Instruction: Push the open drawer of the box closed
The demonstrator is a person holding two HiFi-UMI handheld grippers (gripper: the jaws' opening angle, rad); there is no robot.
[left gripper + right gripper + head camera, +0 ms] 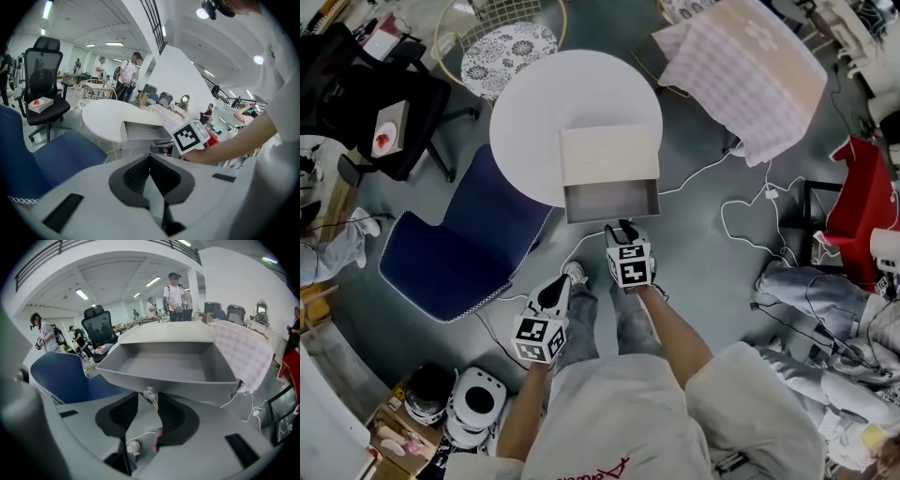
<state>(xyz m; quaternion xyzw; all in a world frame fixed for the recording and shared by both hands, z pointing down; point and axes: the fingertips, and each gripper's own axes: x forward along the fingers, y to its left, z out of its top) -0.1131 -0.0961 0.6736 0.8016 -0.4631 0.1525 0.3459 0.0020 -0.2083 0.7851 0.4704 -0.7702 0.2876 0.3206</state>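
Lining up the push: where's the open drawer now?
In the head view, the drawer juts from the box at the white table's near edge, just ahead of the right tongs.

Grey drawer [611, 199]; white table [534, 112]; navy chair [459, 244].

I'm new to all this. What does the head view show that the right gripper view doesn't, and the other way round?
Only the head view: the left hand-held gripper, the person's arms, and the whole round white table from above.
Only the right gripper view: the small knob on the drawer's front, sitting between the parted jaws of the right hand-held gripper, and people standing far off.
Both: the open, empty grey drawer, the blue chair and the checked cloth.
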